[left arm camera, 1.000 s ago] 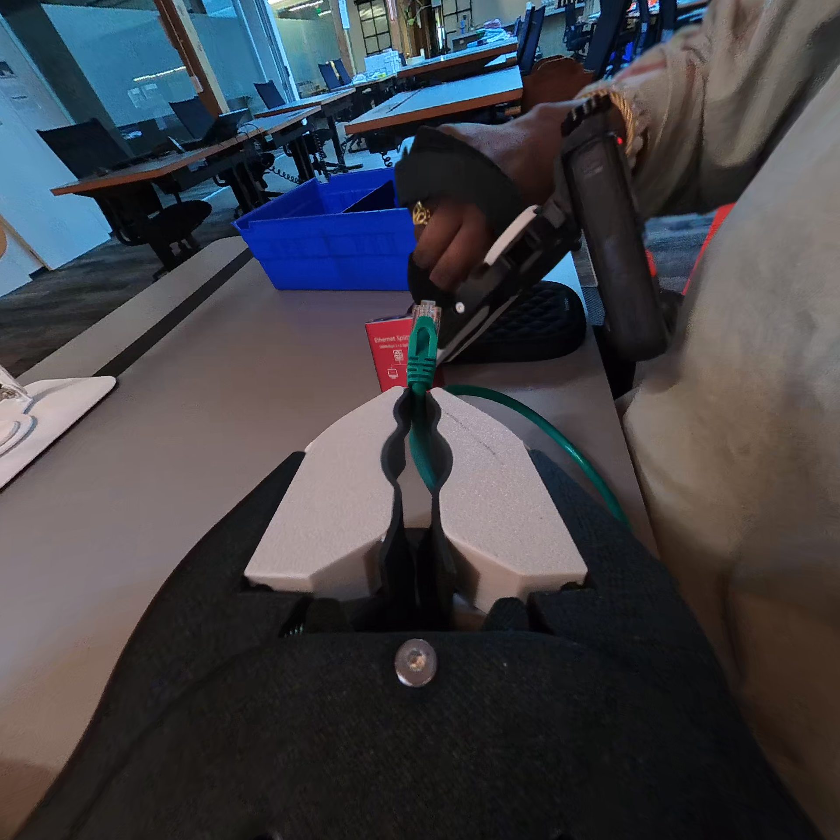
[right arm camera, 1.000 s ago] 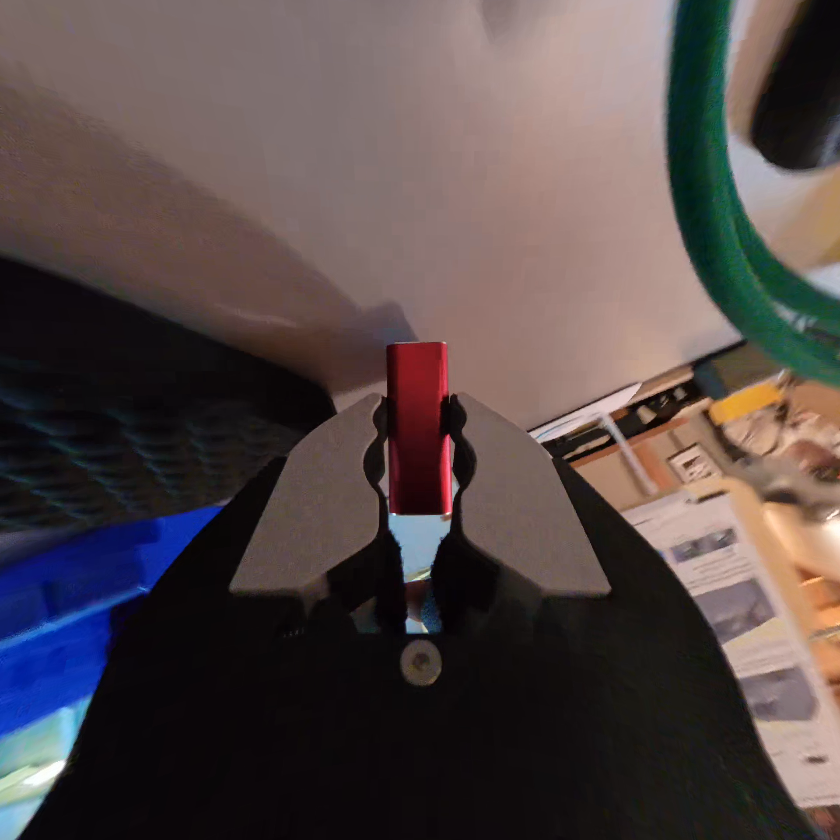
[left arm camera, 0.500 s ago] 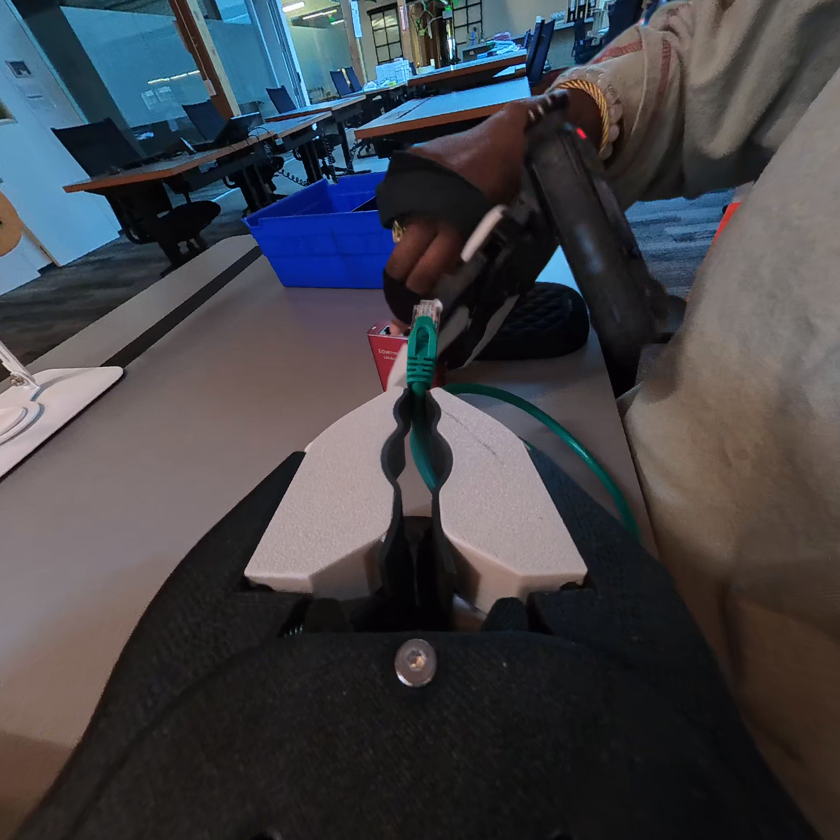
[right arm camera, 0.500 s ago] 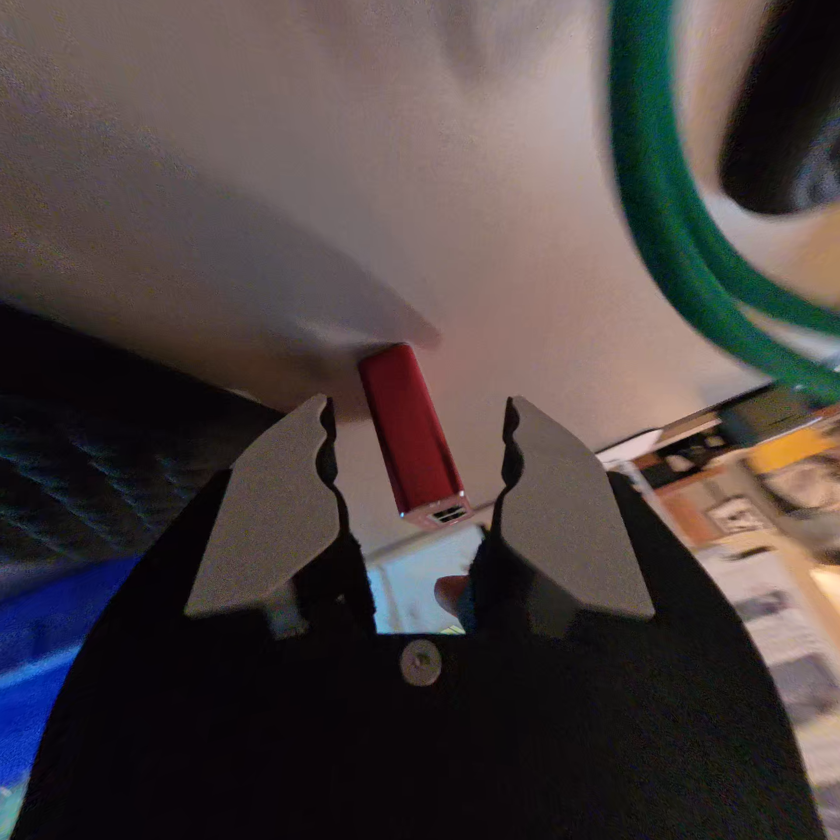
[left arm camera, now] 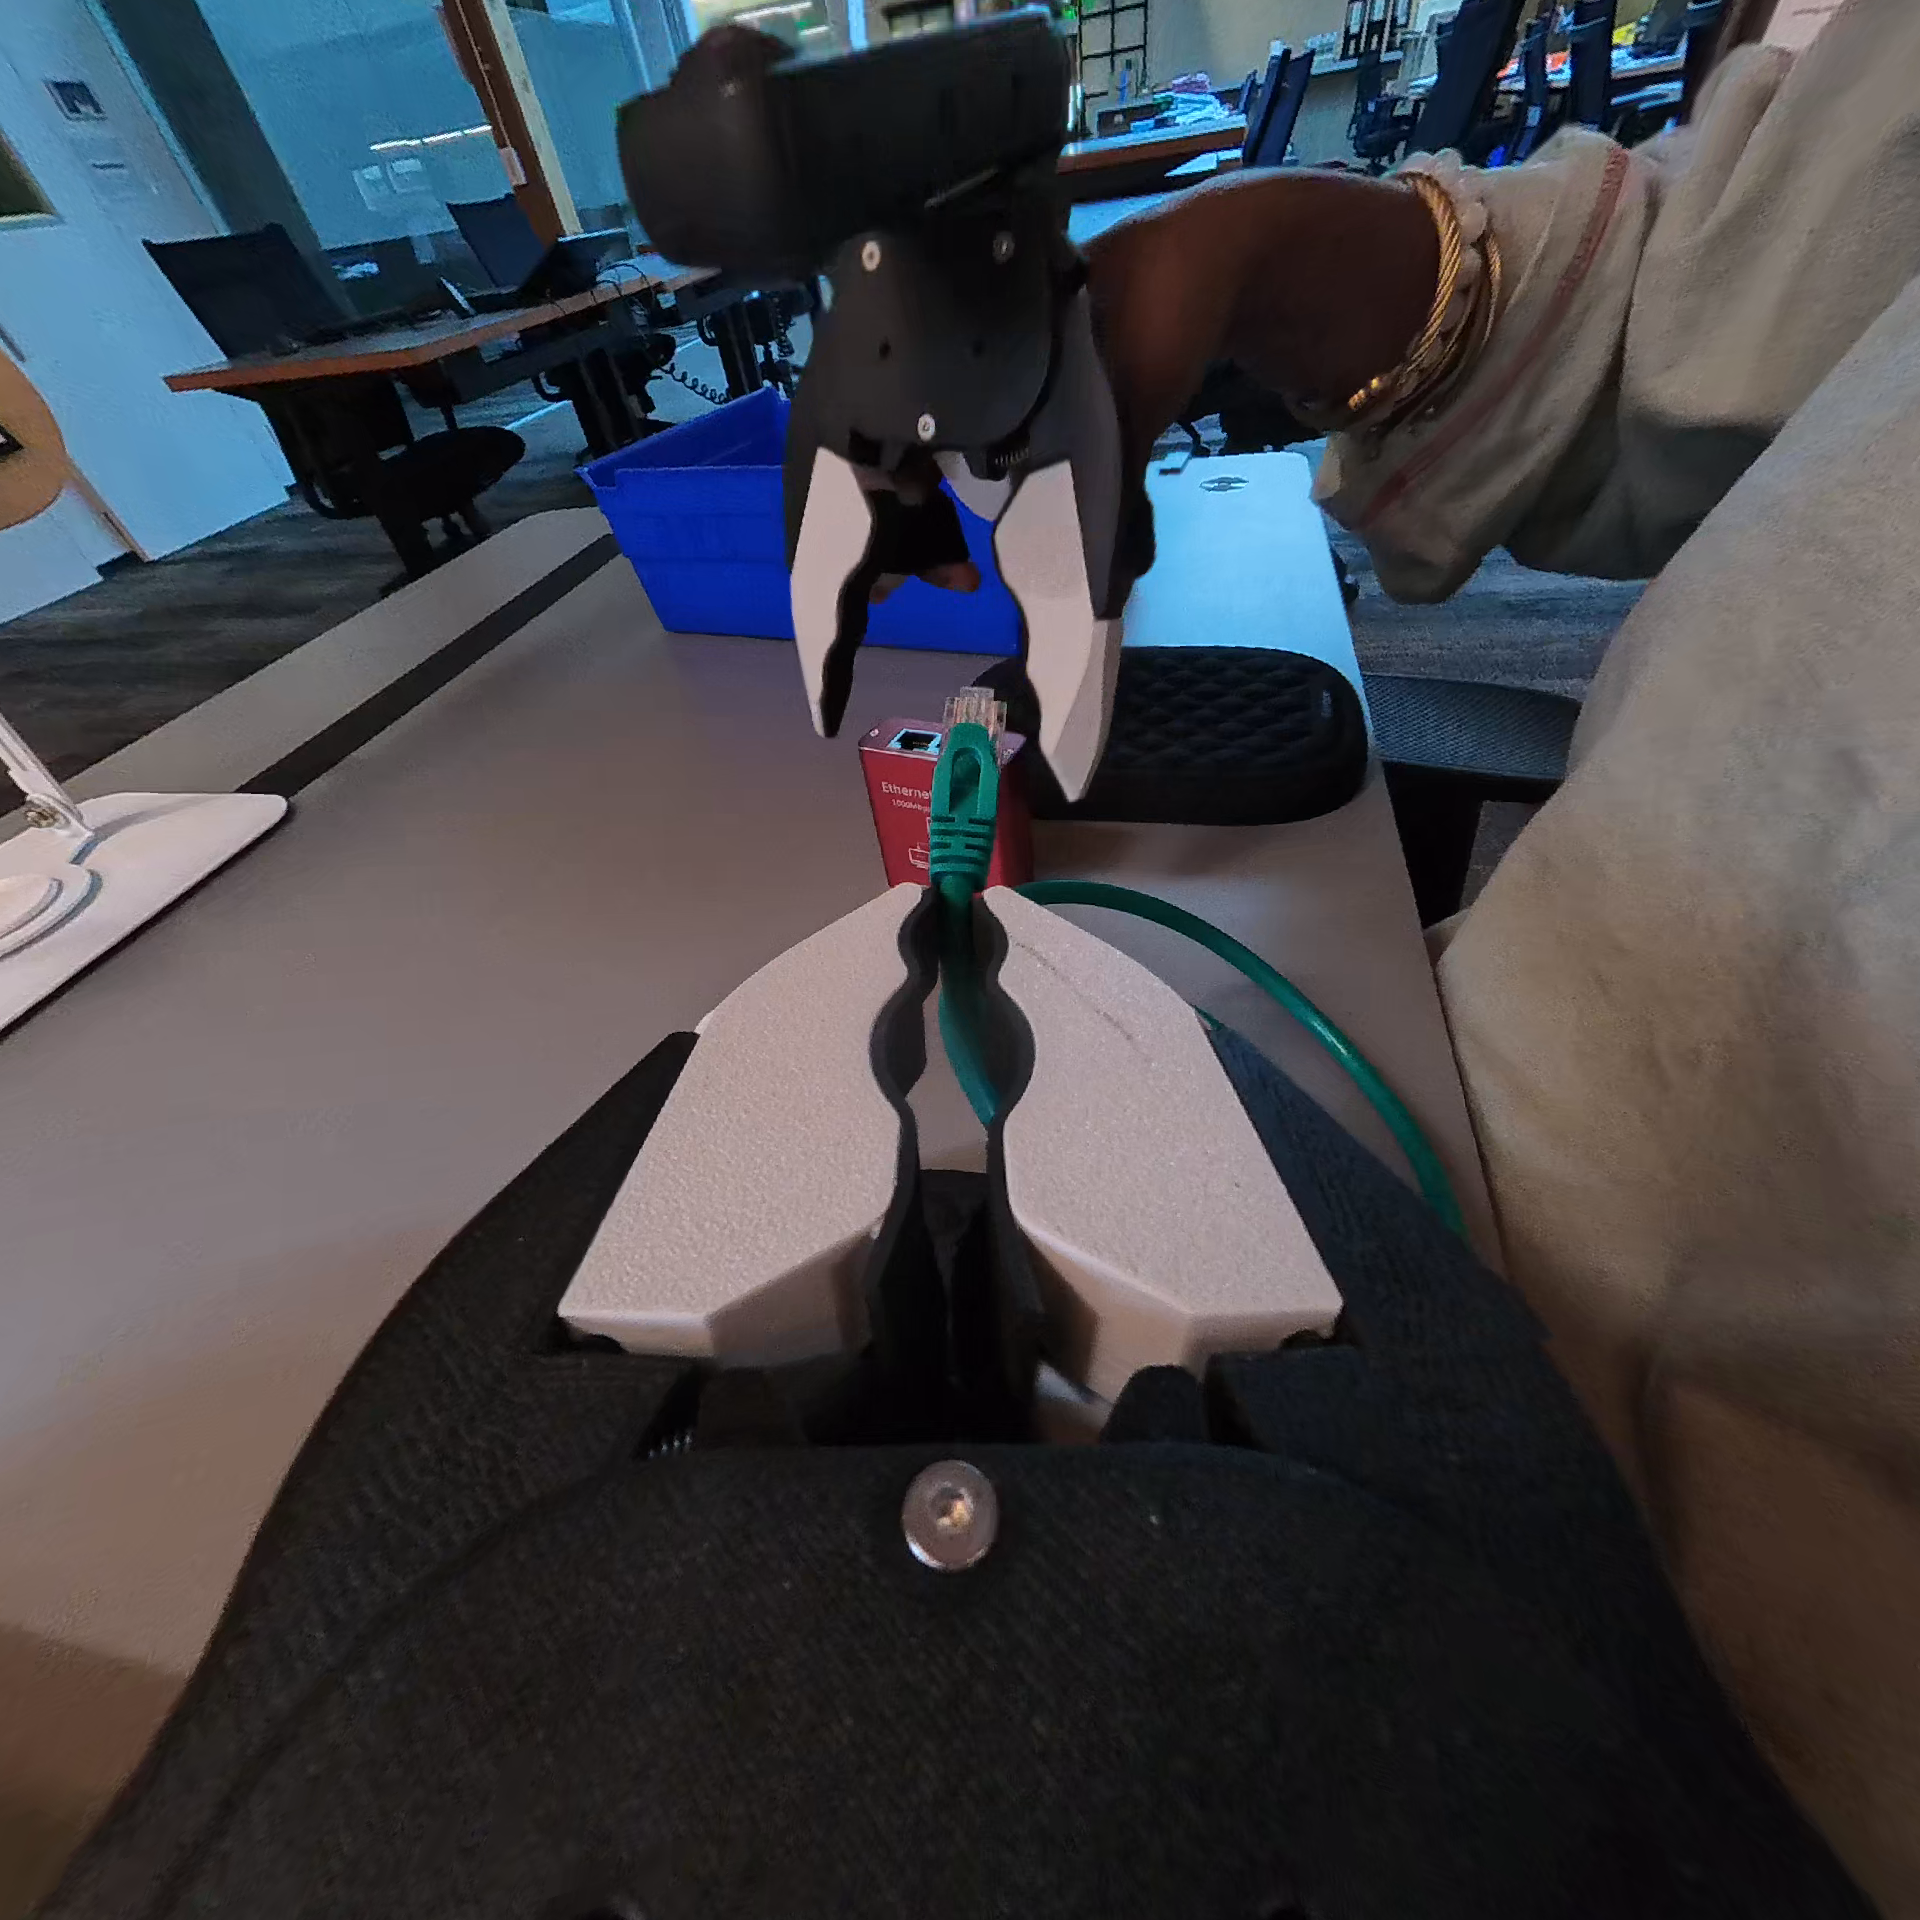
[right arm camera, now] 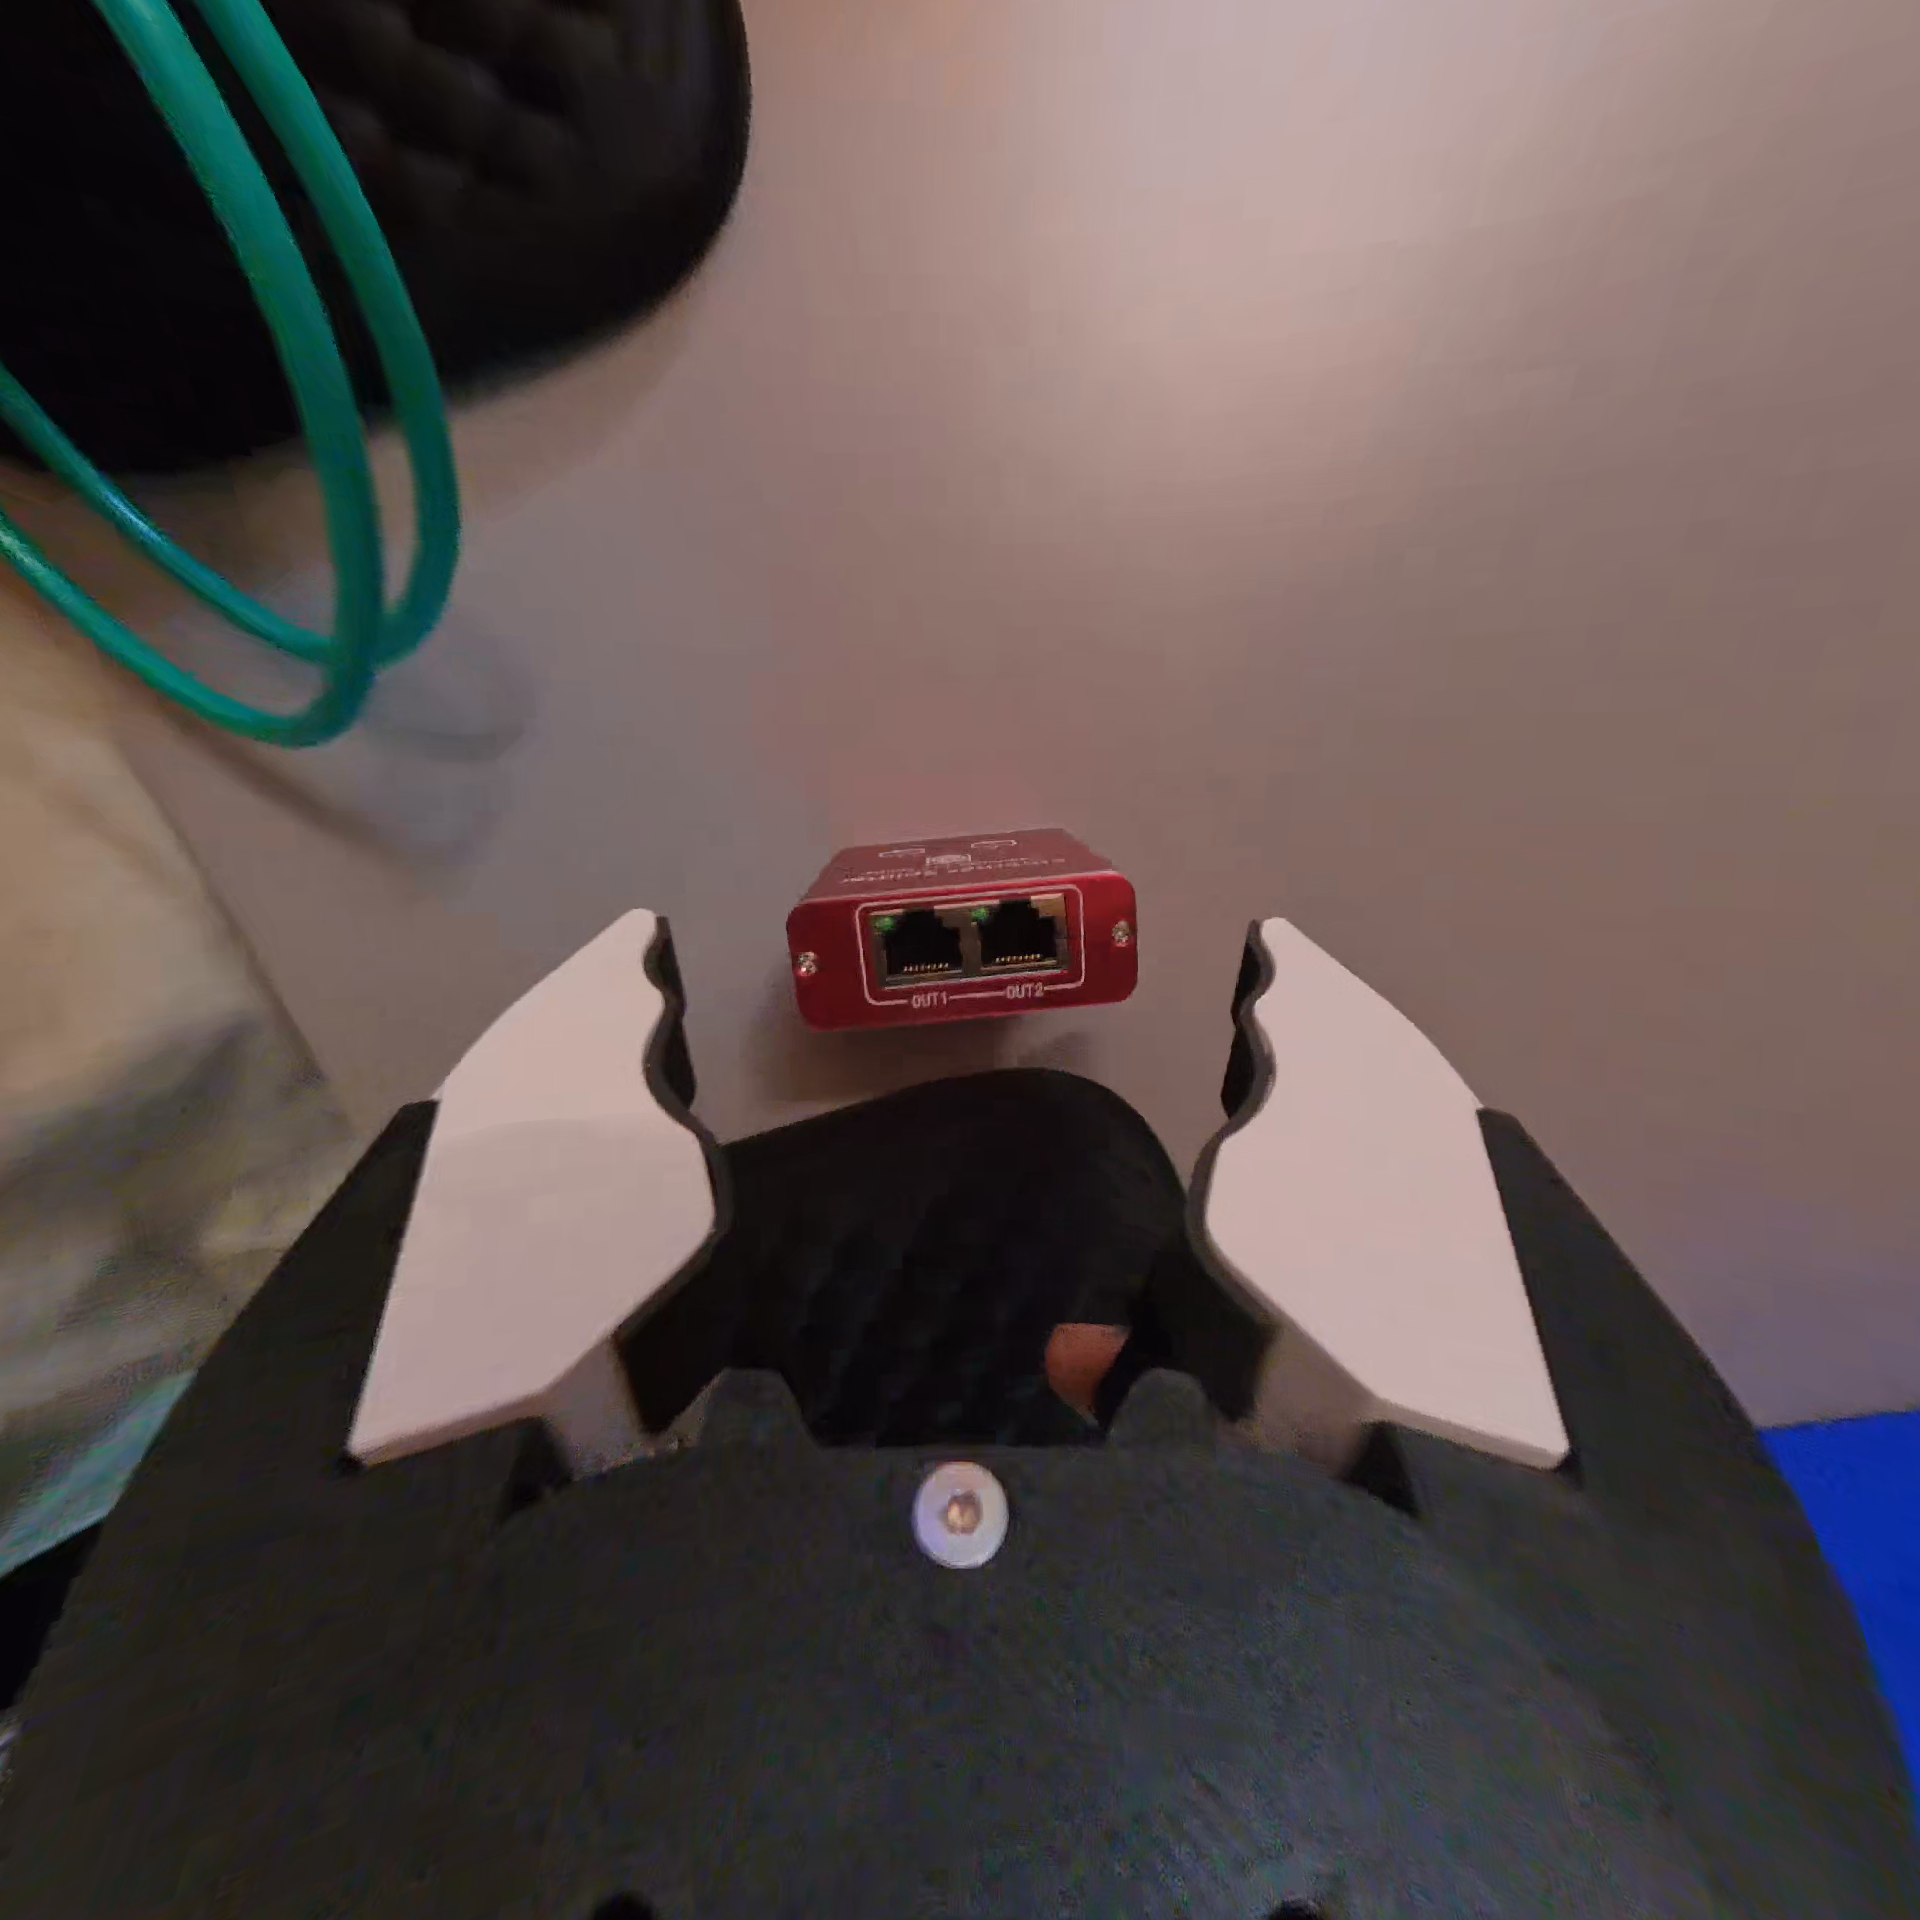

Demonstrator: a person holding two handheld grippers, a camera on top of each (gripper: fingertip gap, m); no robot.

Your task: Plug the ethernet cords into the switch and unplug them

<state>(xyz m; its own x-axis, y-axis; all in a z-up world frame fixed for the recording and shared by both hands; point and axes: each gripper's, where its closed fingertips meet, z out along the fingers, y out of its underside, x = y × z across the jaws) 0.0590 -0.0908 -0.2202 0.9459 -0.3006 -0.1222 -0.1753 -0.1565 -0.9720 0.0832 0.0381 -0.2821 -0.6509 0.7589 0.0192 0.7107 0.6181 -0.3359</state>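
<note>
Switch [right arm camera: 961, 930] stands upright near the table's [left arm camera: 416, 935] right edge, ports up for insertion. Left gripper [left arm camera: 951, 904] pinches the green cord [left arm camera: 961, 810] behind its plug; right gripper [right arm camera: 956, 1029] hovers agape above.

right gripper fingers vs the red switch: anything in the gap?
Nothing. In the right wrist view the right gripper hangs open above the red switch, only bare table around it. Both ports look empty.
</note>
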